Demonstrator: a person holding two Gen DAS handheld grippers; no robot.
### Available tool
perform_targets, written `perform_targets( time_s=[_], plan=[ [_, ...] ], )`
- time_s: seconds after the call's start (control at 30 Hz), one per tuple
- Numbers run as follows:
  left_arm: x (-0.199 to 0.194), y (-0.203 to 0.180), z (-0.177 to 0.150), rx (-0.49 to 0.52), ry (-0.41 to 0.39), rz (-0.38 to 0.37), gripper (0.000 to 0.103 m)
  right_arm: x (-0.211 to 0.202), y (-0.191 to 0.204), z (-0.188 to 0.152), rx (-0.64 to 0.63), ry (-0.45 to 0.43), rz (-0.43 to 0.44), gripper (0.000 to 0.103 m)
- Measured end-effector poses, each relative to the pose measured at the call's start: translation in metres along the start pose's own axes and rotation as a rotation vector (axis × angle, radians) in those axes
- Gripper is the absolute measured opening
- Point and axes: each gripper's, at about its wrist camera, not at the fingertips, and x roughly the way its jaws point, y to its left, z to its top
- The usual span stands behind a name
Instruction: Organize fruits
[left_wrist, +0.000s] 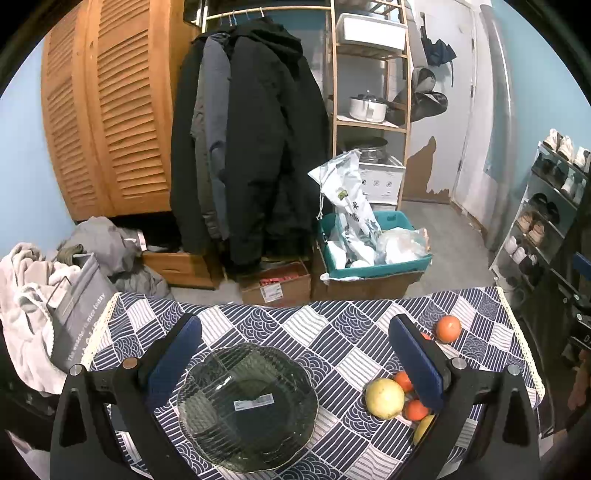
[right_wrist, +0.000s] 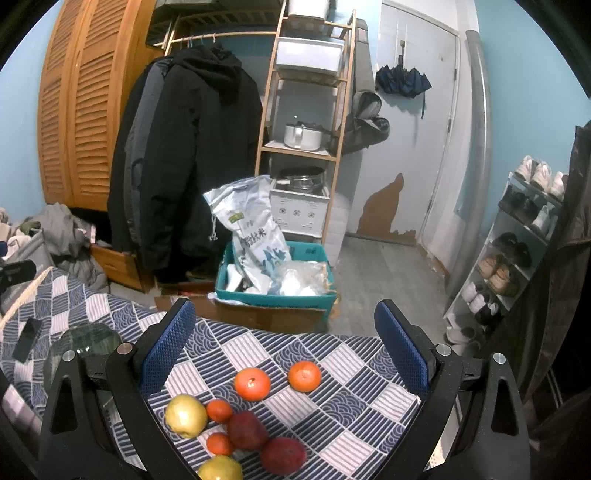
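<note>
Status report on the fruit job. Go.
Left gripper open above empty glass plate. Right gripper open over loose fruits. Nothing blocking.

Oranges (right_wrist: 252, 384), yellow apples (right_wrist: 185, 415) & red fruits (right_wrist: 246, 430) loose on cloth, right of empty glass plate (left_wrist: 247, 406).

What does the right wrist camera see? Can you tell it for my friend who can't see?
Open tongs hover over fruit on a blue-and-white checked tablecloth: four oranges, two red apples and two yellow-green ones. A glass plate sits at left, a cluttered room behind.
</note>
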Motion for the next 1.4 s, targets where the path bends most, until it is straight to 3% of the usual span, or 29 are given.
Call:
perform_targets(
  time_s=[1.4],
  plan=[
    [-0.0012, 0.0024, 0.0010, -0.003, -0.008, 0.002, 0.102, -0.0012, 0.0026, 0.0005, -0.005, -0.003, -0.001, 0.096]
  ],
)
